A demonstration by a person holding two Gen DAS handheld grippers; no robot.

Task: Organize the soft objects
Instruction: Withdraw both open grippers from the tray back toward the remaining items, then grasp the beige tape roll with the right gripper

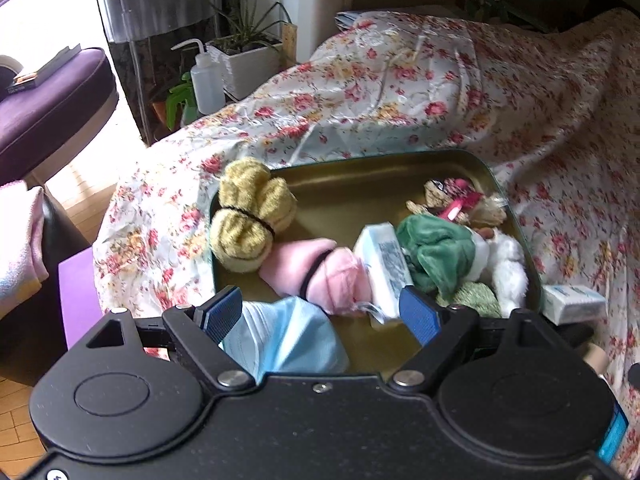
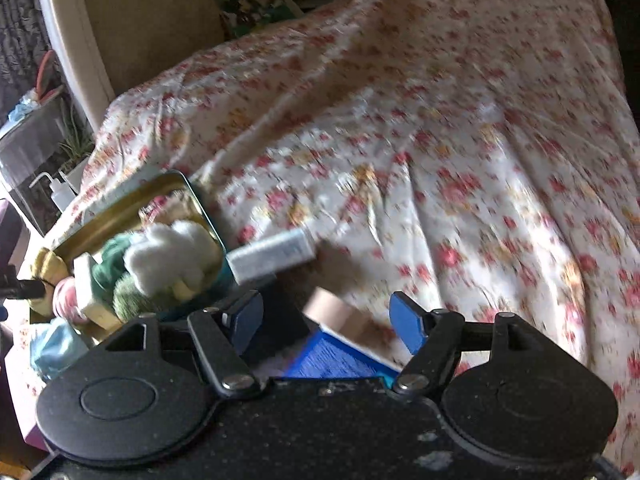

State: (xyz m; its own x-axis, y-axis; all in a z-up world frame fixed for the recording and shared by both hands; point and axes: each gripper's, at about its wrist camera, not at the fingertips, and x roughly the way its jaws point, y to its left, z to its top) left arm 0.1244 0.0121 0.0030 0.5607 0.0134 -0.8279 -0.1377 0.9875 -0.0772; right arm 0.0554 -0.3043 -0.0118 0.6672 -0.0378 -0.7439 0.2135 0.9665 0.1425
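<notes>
Left gripper: jaws wide, empty, over near edge of tin tray.
Right gripper: jaws wide, empty, above blue box.
Face mask, near: light, limp; pinch bunched middle.
Pink roll, yellow roll, banded: soft, springy; grip across band.
Green plush, far right: fluffy, compressible.

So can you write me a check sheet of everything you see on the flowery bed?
Surface: flowery cloth, wrinkled.
Job's things: gold tin tray holds yellow sock bundle, pink sock roll, green plush, white fluffy toy.
Clutter: small white box beside the tray; blue mask.
Grippers: left gripper open above the mask; right gripper open, holding nothing.
Cables: nothing seen.
Surroundings: potted plant, squeeze bottle, purple seat.
</notes>
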